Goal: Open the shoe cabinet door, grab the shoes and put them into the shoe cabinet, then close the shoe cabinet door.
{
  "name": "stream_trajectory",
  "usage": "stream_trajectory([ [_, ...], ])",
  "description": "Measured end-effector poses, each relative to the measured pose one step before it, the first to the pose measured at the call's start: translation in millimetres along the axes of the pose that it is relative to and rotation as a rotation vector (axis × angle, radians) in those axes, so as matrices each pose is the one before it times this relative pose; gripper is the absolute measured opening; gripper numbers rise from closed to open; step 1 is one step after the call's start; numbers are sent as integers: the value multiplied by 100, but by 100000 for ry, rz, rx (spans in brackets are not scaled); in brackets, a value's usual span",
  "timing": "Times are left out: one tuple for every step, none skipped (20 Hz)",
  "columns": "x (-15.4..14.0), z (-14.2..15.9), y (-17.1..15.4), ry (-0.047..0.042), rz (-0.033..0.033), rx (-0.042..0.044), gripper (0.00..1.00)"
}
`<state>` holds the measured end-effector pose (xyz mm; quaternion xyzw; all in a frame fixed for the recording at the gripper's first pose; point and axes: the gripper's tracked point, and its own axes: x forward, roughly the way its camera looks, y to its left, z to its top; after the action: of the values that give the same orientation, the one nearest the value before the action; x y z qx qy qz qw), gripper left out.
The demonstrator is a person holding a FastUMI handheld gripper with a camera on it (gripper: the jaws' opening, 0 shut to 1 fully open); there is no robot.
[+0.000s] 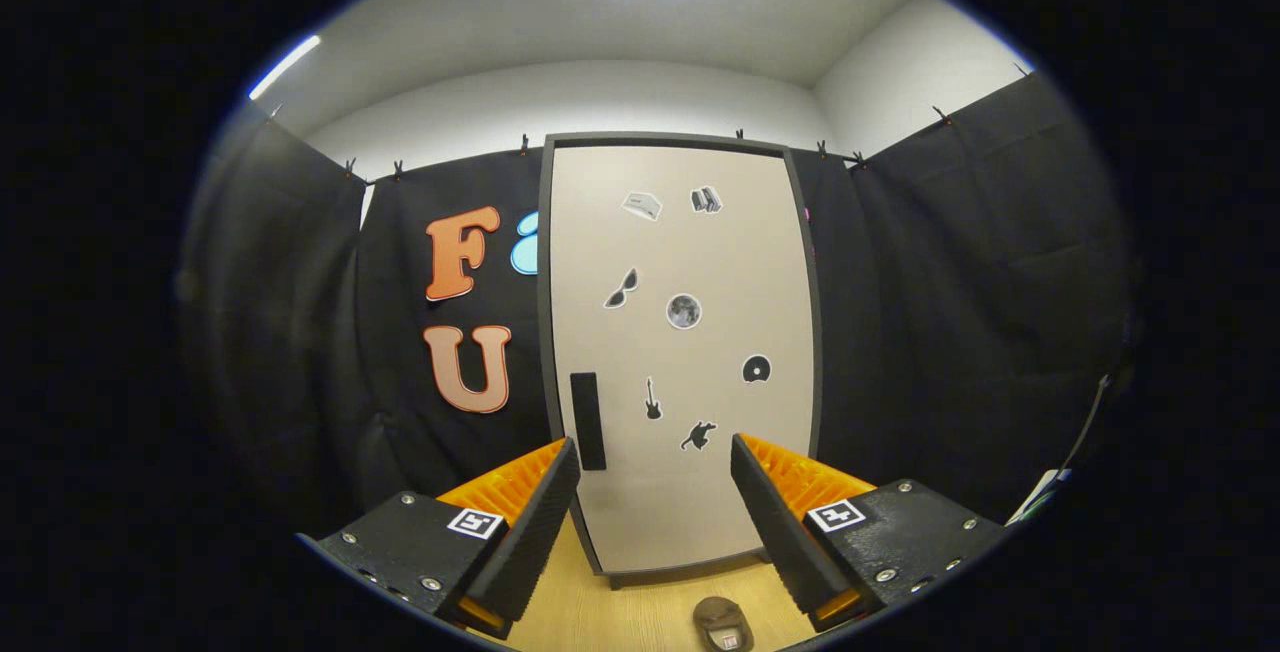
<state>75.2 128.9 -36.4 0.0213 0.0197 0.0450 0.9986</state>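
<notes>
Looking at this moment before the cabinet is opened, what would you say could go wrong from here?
1. The gripper is open and aimed at the door's middle; the dark handle sits by one finger, so a straight approach may miss it.
2. The shoe lies on the wooden floor just before the shoe cabinet door; the swinging door might strike it.

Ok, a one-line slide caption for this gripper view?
Open gripper faces the closed shoe cabinet door, its handle by one finger; a shoe lies on the floor below.
</notes>
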Motion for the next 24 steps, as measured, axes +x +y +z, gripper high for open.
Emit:
stream_trajectory([
  [905,-403,327,16,677,-50,95],
  [1016,-301,150,-191,-38,-146,95],
  [1009,-520,191,330,175,218,95],
  [1070,-457,469,311,1097,702,95],
  [1074,-365,464,499,927,850,94],
  [1017,-381,301,-57,798,1010,94],
  [1157,-389,486,-125,1456,683,92],
  [1185,-518,371,678,1361,-145,92],
  [1088,-544,321,503,1301,-254,91],
  [937,-276,431,132,1595,-270,91],
  [912,-225,414,-132,1362,-244,90],
  [888,-180,255,-238,934,-461,90],
  [908,-278,215,60,619,-611,88],
  [967,-327,337,411,977,-520,87],
  [714,-123,203,11,801,-217,85],
  [785,-114,0,-223,162,-146,84],
  [648,-124,90,-93,357,218,82],
  [746,-207,182,59,794,156,80],
  [617,-252,96,486,460,-70,78],
  [536,-331,60,603,305,-133,77],
  [500,-228,-52,461,-145,-148,74],
  [493,-85,59,134,-251,-91,72],
  [429,-44,16,-135,-572,-428,68],
  [476,-145,177,127,80,-724,64],
])
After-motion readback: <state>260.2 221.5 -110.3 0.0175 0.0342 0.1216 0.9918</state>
